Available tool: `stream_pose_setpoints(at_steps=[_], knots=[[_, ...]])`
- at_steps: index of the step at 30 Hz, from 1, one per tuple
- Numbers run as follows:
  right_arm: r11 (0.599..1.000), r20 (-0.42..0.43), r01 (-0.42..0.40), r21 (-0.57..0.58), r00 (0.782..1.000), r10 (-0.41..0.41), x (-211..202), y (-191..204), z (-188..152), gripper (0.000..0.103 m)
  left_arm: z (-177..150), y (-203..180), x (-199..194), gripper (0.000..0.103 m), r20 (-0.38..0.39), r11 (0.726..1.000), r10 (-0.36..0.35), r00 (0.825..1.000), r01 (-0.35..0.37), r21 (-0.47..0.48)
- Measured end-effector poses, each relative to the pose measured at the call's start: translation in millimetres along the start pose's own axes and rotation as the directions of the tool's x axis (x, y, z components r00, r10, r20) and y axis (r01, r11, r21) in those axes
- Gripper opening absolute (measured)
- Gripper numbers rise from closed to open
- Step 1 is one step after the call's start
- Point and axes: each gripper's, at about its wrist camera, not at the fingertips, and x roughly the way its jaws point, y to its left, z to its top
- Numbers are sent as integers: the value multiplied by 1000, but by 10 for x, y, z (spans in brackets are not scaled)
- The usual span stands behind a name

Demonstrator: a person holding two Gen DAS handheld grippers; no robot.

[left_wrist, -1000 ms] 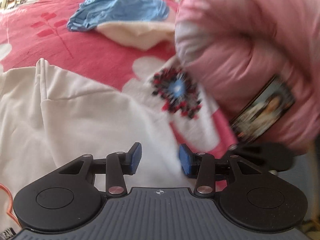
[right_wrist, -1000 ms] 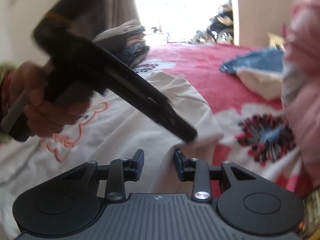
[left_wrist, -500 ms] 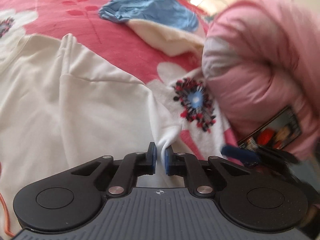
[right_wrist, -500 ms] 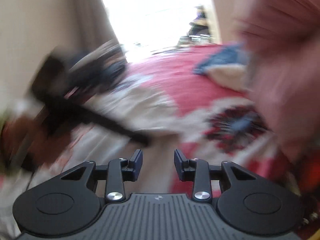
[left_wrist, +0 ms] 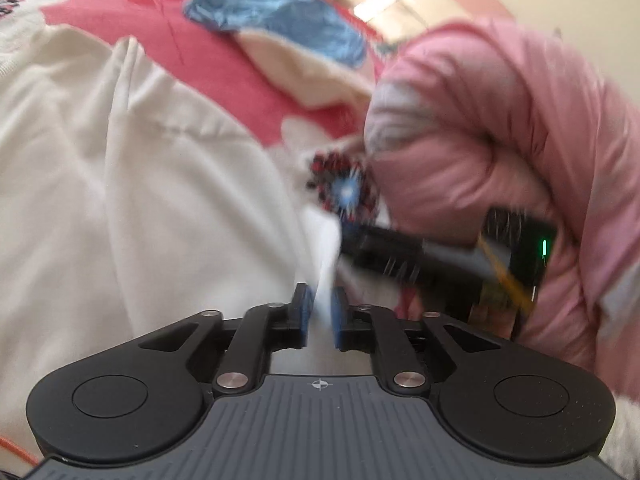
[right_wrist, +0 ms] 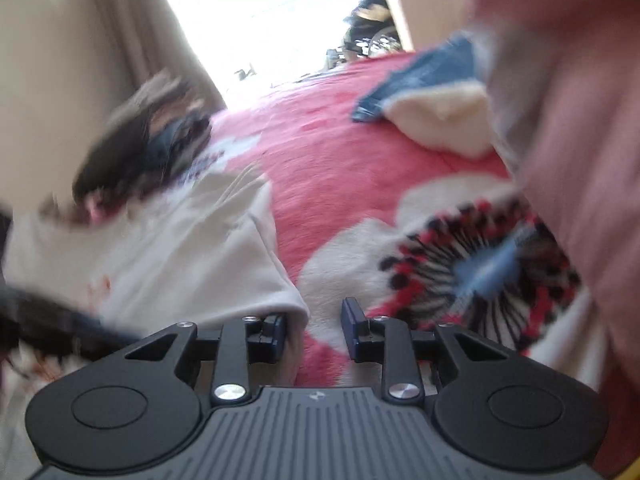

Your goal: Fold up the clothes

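The white garment (left_wrist: 132,184) lies spread on the red flowered bed (right_wrist: 340,184), its near corner pinched up between the left gripper (left_wrist: 319,312)'s nearly closed fingers, which have just eased apart slightly, while the right gripper (right_wrist: 314,332), fingers narrowing yet gripping nothing, noses under the hem, likely for folding.

Red floral blanket (left_wrist: 240,64), perhaps curtain (right_wrist: 92,40)

Your right gripper (right_wrist: 314,330) has been closing, the white shirt's (right_wrist: 168,256) corner between its jaws over the red flowered blanket (right_wrist: 340,168); pink bundle (right_wrist: 580,140) at right.
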Motion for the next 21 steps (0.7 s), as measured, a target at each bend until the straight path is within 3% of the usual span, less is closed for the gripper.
stream_pose_setpoints(at_steps=[1, 5, 7, 12, 13, 16, 18, 21], knots=[[999, 3, -17, 36, 1000, 17, -10, -71, -5, 29, -32, 2, -5, 25, -5, 1000, 7, 1000, -7, 18], [997, -22, -38, 72, 999, 40, -60, -154, 33, 31, -146, 1, -13, 26, -23, 995, 49, 999, -46, 87], [998, -37, -24, 57, 999, 26, -121, -152, 61, 39, -178, -9, -30, 26, -23, 991, 63, 998, -60, 120], [982, -22, 177, 65, 984, -176, -500, -67, 58, 48, -226, -39, -84, 26, -15, 983, 85, 996, -82, 164], [981, -14, 169, 97, 986, -169, -596, -51, 53, 48, -248, -46, -103, 26, -14, 982, 88, 996, -85, 171], [979, 6, 26, 203, 1000, -28, -831, 62, 48, 47, -326, -89, -151, 27, -21, 974, 103, 994, -97, 207], [984, 16, -46, 172, 999, 44, -910, 237, 31, 47, -393, -124, -189, 27, -28, 966, 116, 993, -106, 235], [994, -45, -66, 90, 997, 70, -887, 447, -35, 44, -504, -159, -295, 27, -40, 967, 105, 994, -93, 237]])
